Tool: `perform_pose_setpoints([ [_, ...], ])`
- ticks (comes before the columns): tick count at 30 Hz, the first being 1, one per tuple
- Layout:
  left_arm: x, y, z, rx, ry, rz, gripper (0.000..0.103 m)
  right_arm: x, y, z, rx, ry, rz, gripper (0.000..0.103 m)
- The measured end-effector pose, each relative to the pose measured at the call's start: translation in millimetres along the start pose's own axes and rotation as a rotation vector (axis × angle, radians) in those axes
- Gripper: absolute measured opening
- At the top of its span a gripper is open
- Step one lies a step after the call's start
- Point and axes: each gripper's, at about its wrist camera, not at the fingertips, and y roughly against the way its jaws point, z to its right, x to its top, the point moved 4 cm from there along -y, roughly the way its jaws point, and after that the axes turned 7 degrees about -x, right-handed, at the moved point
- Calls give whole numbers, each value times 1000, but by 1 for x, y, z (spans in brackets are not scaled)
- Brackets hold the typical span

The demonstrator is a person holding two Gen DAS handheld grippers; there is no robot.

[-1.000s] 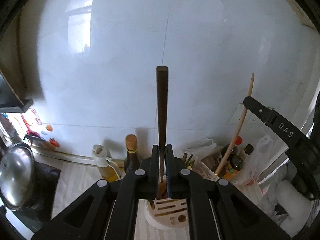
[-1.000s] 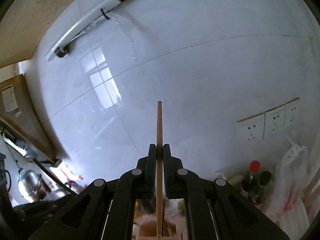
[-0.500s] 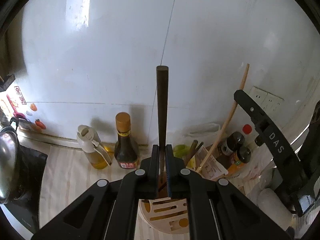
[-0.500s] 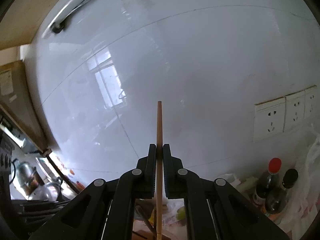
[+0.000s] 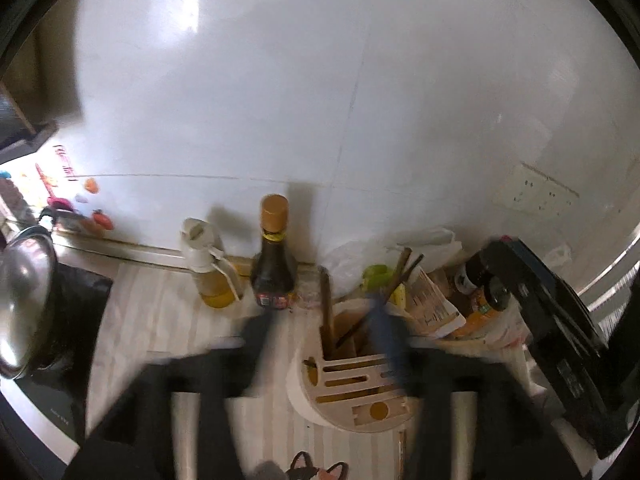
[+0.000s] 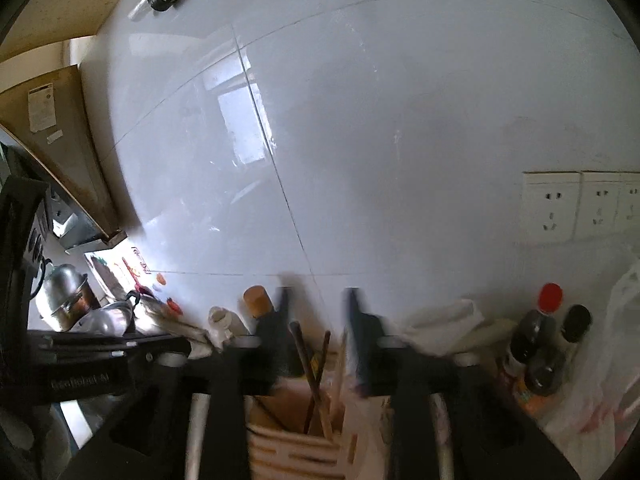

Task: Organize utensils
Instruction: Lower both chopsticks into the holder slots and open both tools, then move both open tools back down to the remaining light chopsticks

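- Hanging wide apart over the holder (image 5: 352,384), with nothing held: left gripper (image 5: 324,344) and right gripper (image 6: 316,336).
- Standing in the holder's cup at 12 o'clock: dark chopsticks (image 5: 327,312).
- Lifting straight up slowly looks best, so no fingers bump the sticks.
- Standing at 11 o'clock: sauce bottle (image 5: 273,260).

We are in a home kitchen: a white tiled wall (image 5: 280,100) with sockets (image 6: 552,206), a striped worktop (image 5: 160,320) carrying a sauce bottle (image 5: 273,256), an oil bottle (image 5: 208,268), a wooden utensil holder (image 5: 352,384) and steel pots (image 6: 66,296) under a range hood (image 6: 60,152).
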Motion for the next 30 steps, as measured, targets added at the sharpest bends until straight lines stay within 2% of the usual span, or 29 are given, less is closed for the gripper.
perform_pose_setpoints([
  [1,1,10,-2,14,8,31,86,0,6,2,-14,-2,-5,64],
  [3,0,20,-4,23,11,66,89,1,20,4,-36,-10,-15,71],
  [4,-2,27,-6,38,12,80,93,0,25,6,-53,-14,-18,78],
  [5,-3,29,-7,51,11,87,103,-1,33,9,-62,-21,-22,87],
  [7,-12,36,-10,95,-4,104,103,-5,50,16,-109,-30,-39,103],
  [11,-36,35,-17,113,1,88,103,-20,81,34,-192,-50,-16,103],
  [13,-52,32,-17,124,-9,68,103,-34,93,46,-230,-78,-33,103],
  [16,-81,22,-14,146,-42,27,103,-68,95,62,-245,-85,-138,103],
  [19,-117,7,-9,223,-75,-30,103,-110,88,77,-282,-81,-269,103],
  [21,-139,-6,-9,243,-80,-75,103,-151,77,89,-292,-82,-398,93],
  [23,-167,-25,-11,235,-71,-145,103,-188,67,101,-292,-93,-514,58],
  [27,-211,-58,-14,250,-76,-249,103,-267,49,116,-286,-76,-738,54],
  [30,-237,-74,-15,260,-84,-303,103,-312,43,119,-264,-68,-838,47],
])
